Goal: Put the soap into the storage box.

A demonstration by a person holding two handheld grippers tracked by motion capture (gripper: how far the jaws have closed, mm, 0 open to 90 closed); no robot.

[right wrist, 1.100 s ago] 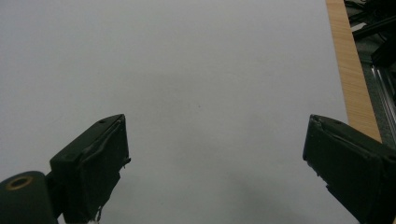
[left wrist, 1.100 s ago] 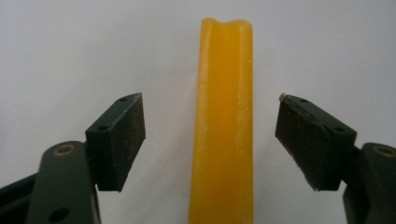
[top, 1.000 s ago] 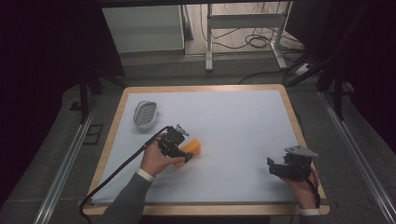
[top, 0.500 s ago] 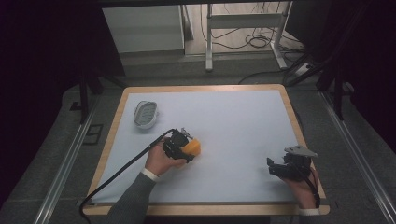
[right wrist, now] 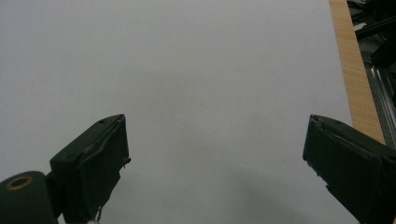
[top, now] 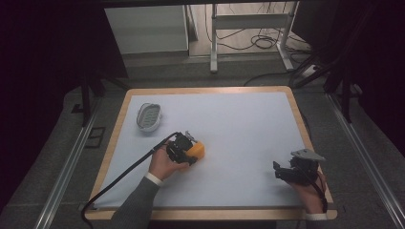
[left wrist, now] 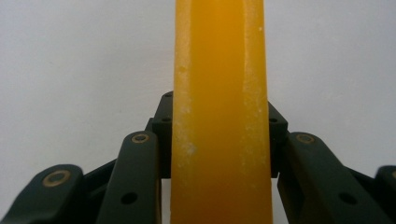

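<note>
- Orange block (top: 197, 150) sits on the desk (top: 239, 124) in its left half, somewhat nearer the near edge than the far one, and well clear of every edge.
- Seen in the left gripper view, the block (left wrist: 219, 112) stands as a tall yellow-orange slab running from the bottom of the frame to the top, its face flecked with pale marks.
- Left tongs (top: 184, 149) are pinching the orange block: black jaws press against both of its sides, one on each flank, with the linkage arms folded in close behind.
- Person's left hand (top: 165, 163) wraps the body of the left tongs from the near side, a grey sleeve with a white cuff behind it, and a black cable (top: 119, 176) trails from the tongs toward the near left corner of the desk.
- Pale oval dish (top: 148, 116) with a ribbed inside lies near the far left corner, well apart from the block and not touching anything.
- Right tongs (top: 292, 171) rest low near the near right corner, held in the person's right hand (top: 310, 191), with a grey three-cornered plate on top.
- Their jaws (right wrist: 215, 158) stand spread wide, with bare white desk surface between them and the wooden right edge of the desk at the side.
</note>
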